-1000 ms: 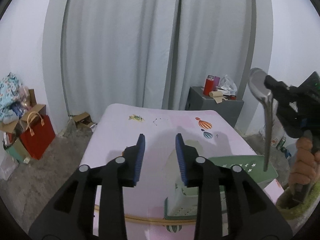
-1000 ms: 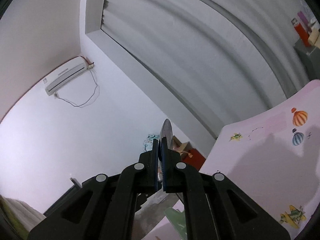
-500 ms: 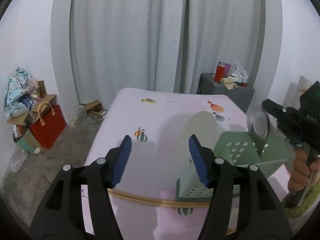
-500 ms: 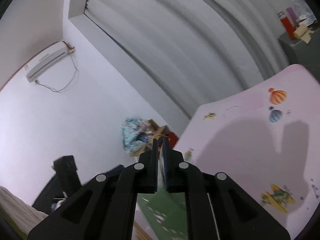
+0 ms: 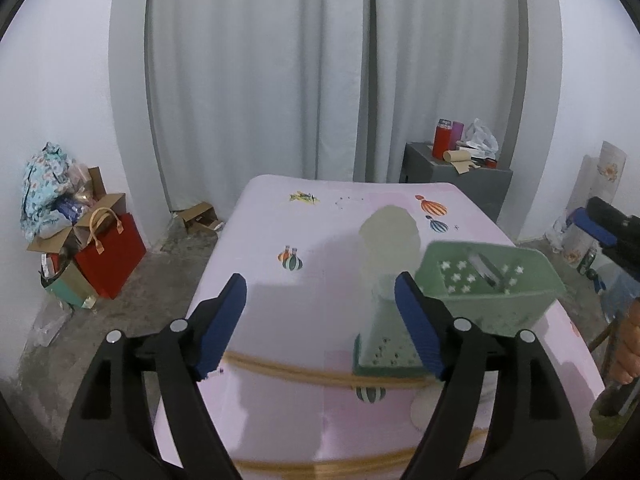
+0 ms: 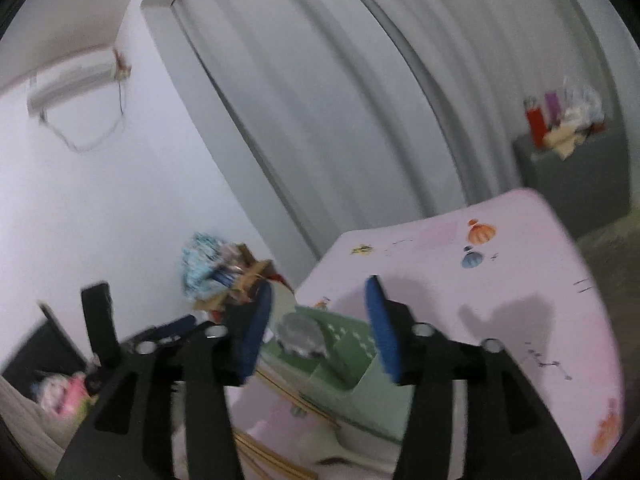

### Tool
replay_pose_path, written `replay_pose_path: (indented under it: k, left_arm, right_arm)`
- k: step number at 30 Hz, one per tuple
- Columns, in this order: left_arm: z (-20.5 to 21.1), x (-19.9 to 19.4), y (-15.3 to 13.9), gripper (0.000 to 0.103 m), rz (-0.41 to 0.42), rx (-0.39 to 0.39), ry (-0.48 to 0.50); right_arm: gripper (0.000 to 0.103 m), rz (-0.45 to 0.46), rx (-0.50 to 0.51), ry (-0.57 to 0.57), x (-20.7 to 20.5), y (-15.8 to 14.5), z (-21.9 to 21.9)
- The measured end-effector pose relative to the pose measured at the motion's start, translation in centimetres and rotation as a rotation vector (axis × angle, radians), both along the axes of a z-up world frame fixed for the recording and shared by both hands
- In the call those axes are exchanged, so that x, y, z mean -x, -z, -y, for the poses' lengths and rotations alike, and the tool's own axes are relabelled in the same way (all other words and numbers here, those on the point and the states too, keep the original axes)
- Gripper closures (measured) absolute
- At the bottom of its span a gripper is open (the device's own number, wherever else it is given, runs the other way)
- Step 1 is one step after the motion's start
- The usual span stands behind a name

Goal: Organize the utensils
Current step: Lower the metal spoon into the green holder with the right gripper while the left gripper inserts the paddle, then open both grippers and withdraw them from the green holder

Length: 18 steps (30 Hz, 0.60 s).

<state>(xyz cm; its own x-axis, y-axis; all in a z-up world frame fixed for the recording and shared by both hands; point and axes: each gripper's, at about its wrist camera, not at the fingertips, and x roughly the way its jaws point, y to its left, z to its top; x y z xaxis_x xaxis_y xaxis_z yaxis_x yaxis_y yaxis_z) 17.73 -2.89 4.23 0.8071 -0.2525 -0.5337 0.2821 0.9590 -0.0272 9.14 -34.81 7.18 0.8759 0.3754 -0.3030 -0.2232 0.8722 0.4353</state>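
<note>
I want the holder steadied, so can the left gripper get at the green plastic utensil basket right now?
Probably yes. The left gripper has its jaws wide open, and the green plastic utensil basket sits just right of it on the pink table, with nothing between them.

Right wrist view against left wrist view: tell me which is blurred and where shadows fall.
Right wrist view: motion-smeared throughout, the spoon in the green caddy soft. Left wrist view: mostly sharp, fisheye bending the curtains; soft shadows lie on the pink tablecloth behind the caddy.
</note>
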Motion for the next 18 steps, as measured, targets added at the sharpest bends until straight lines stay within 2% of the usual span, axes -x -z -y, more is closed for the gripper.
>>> replay_pose_path:
  k: [1,3,9,11,18]
  left_arm:
    - [-0.1,0.3,0.0,0.029,-0.006,0.002,0.002]
    - [-0.5,1.4,0.4,0.028,-0.029,0.01,0.009]
    - [-1.5,5.2,1.9,0.023,-0.088,0.035,0.054]
    - [-1.7,6.5,2.5,0.021,-0.102,0.04,0.077]
    - [-2.2,10.1,5.2,0.015,-0.163,0.072,0.133]
  right_arm:
    - [0.043,-0.003,0.038,0.016,0.8,-0.3,-0.6]
    - [0.029,-0.019,0.124,0.052,2.3,-0.7,-2.4]
    - [0.01,-0.077,0.307,0.111,5.5,0.6,-7.0]
    - [0.007,-0.112,0.335,0.124,6.7,1.8,-8.3]
    - [0.006,-0.242,0.401,0.205,9.4,5.9,-11.0]
